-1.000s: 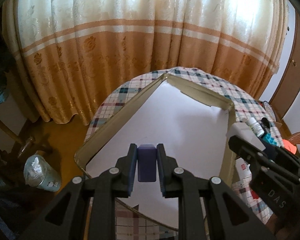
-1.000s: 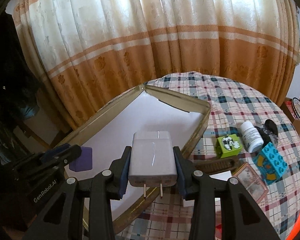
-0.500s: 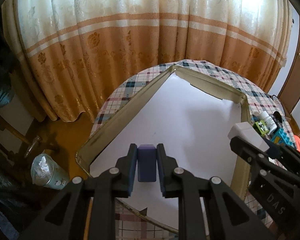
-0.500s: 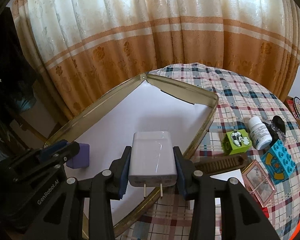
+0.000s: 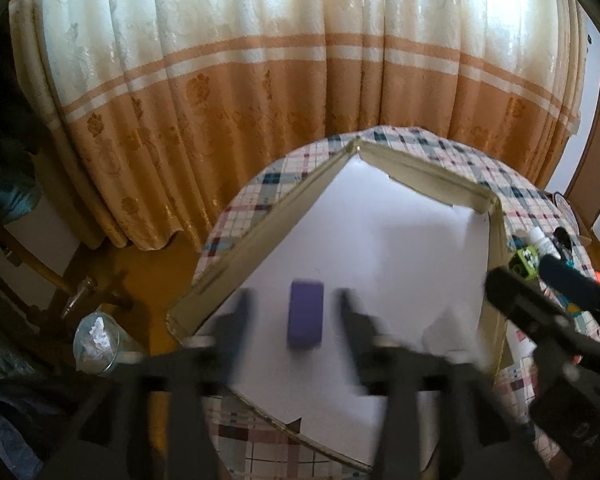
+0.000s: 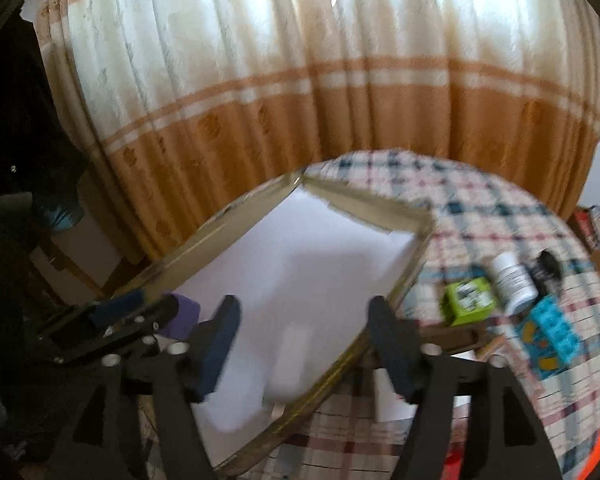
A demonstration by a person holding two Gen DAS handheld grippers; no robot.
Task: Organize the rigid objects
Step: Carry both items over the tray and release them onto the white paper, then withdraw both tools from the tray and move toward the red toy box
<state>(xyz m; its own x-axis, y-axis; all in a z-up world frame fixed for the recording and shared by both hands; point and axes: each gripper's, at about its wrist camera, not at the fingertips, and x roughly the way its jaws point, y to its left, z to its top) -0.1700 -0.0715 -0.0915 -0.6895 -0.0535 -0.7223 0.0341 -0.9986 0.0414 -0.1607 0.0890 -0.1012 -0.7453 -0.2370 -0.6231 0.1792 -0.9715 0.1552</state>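
A purple block [image 5: 306,314] rests on the white floor of the shallow tray [image 5: 268,240], near the tray's front left corner. My left gripper [image 5: 296,316] is around it, jaws opening, with a gap between each blurred pad and the block. A white charger [image 6: 296,360] shows as a blur low in the tray by its near right wall. My right gripper [image 6: 306,340] is over it, jaws opening, and both pads are clear of the charger. The two grippers sit side by side over the tray's near end.
On the checked tablecloth right of the tray lie a green cube [image 6: 468,306], a white bottle [image 6: 514,282], a blue toy brick [image 6: 552,332], a small black item [image 6: 546,268] and a brown comb [image 6: 460,334]. A curtain hangs behind. A glass jar [image 5: 96,340] stands on the floor, left.
Both grippers have opened. The purple block is out of the left jaws and the white charger out of the right jaws. Both objects are now down in the tray.
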